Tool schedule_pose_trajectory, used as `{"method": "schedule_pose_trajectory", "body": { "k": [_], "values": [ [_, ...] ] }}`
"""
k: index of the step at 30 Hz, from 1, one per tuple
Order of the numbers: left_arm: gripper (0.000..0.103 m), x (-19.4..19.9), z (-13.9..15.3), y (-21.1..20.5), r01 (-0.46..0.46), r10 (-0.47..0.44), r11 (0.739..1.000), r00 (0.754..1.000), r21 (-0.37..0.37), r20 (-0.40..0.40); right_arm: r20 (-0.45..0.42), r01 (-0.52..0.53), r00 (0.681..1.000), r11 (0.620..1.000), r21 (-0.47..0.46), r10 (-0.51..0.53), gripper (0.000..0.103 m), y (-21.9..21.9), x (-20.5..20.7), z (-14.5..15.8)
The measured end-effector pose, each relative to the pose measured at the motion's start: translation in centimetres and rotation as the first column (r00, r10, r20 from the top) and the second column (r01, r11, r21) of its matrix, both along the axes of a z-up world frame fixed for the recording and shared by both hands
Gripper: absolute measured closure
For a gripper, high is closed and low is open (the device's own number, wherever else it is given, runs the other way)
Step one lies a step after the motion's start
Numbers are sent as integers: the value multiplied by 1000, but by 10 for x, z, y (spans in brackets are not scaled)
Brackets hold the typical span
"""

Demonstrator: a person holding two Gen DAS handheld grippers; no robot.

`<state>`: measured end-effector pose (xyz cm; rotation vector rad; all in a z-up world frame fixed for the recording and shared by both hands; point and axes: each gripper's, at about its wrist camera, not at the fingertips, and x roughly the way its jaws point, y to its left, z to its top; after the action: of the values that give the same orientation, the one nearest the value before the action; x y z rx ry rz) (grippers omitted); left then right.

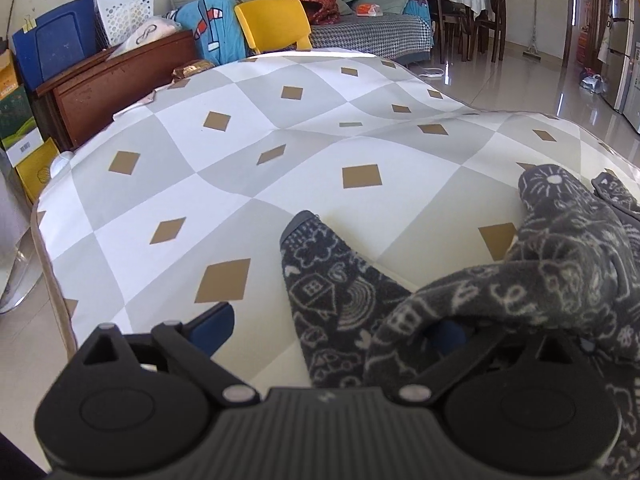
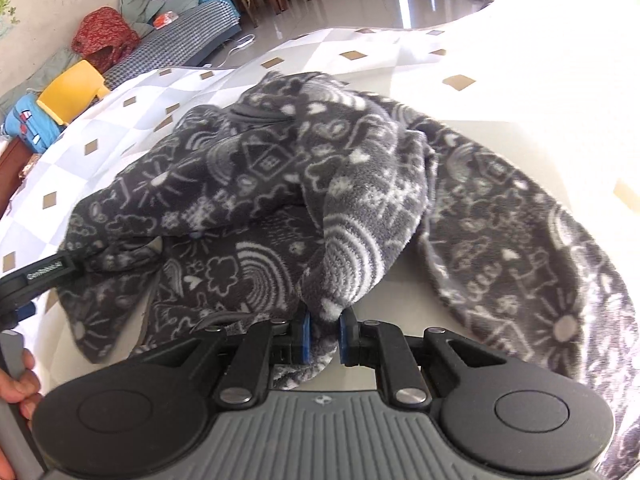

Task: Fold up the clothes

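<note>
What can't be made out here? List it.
- Left gripper, left wrist view: one finger is buried under the fleece; whether anything is gripped is unclear.
- Fleece, right wrist view: too bunched to tell what garment it is; its right part runs off the frame.
- Right gripper: its pads pinch a fold, which hides the edge held.

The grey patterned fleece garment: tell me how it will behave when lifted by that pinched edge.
The fleece garment will probably sag and trail: it already lies crumpled in soft folds on the checked tablecloth. It looks thick and fuzzy, so the right gripper, shut on a bunched edge, likely holds without slipping. It seems light for its bulk.
</note>
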<state>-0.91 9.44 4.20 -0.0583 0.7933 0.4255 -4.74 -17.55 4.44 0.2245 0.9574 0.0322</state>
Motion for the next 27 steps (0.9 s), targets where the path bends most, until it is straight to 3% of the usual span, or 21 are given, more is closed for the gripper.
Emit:
{"method": "schedule_pose_trajectory", "body": {
  "k": [4, 8, 13, 16, 23, 27],
  "values": [
    [1, -3, 9, -8, -26, 23, 996, 999, 88, 43, 1, 33, 999, 999, 3, -33, 90, -15, -3, 3],
    [1, -10, 19, -14, 17, -17, 1000, 996, 0, 82, 23, 41, 999, 999, 18, -41, 86, -25, -11, 8],
    [1, -27, 38, -40, 96, -112, 991, 977, 91, 180, 101, 18, 995, 1000, 13, -19, 80, -25, -23, 20],
    [1, -33, 43, -53, 149, -165, 985, 964, 90, 210, 131, -14, 991, 999, 31, 9, 78, -23, -28, 27],
    [0, -36, 43, -55, 115, -121, 993, 971, 37, 207, 159, -162, 976, 984, 70, 149, 73, -3, -36, 28],
    [0, -34, 42, -37, 73, -62, 995, 983, -62, 173, 160, -267, 954, 962, 59, 255, 68, 17, -39, 19]
  ]
}}
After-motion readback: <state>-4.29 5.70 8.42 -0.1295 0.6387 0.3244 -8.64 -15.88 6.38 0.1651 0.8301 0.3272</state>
